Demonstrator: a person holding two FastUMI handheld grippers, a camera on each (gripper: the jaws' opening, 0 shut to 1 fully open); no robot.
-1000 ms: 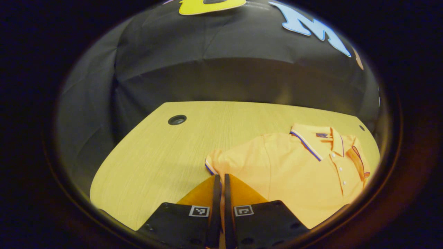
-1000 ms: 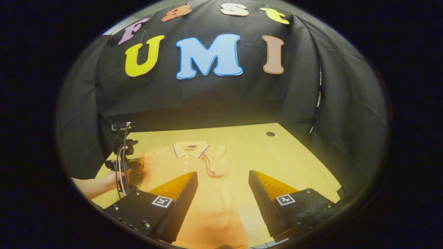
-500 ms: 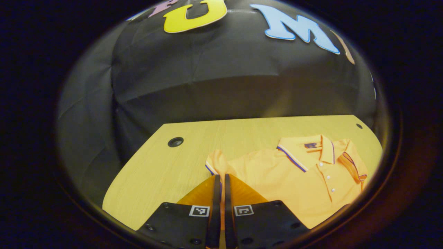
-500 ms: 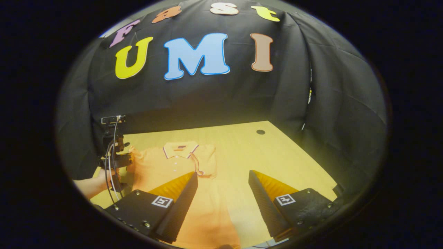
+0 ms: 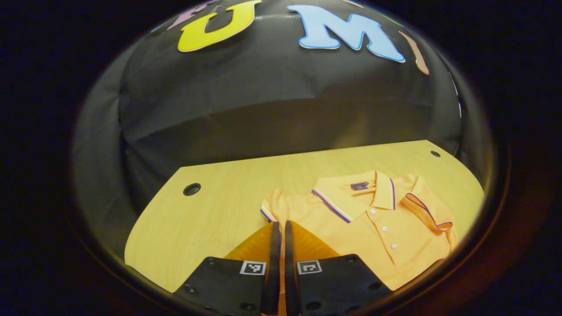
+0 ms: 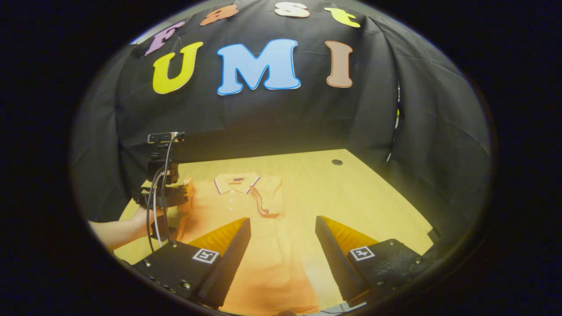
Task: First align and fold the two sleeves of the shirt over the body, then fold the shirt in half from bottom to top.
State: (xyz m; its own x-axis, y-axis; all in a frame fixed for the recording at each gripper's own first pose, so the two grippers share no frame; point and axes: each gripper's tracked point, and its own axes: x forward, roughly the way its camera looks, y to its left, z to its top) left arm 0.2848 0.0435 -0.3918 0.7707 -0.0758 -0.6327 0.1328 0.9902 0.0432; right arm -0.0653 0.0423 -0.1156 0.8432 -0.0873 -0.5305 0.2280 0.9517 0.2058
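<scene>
Left gripper (image 5: pixel 279 228) low over the bench (image 5: pixel 210 210), jaws pinched on the shirt's (image 5: pixel 369 228) left sleeve (image 5: pixel 273 206), lifted off the wood. A hand (image 6: pixel 145 217) holds it. Right gripper (image 6: pixel 283 228) hovers, jaws spread wide, above the shirt's lower body. Black cloth wall (image 6: pixel 272 118) behind.

Your shirt (image 5: pixel 377 228) is soft matt knit cloth with small glossy buttons (image 5: pixel 384 228) (likely plastic). The table (image 5: pixel 210 219) beneath shows pale wood grain, smooth with a faint sheen. The booth's wall (image 6: pixel 272 118) is creased black cloth, slightly shiny.
</scene>
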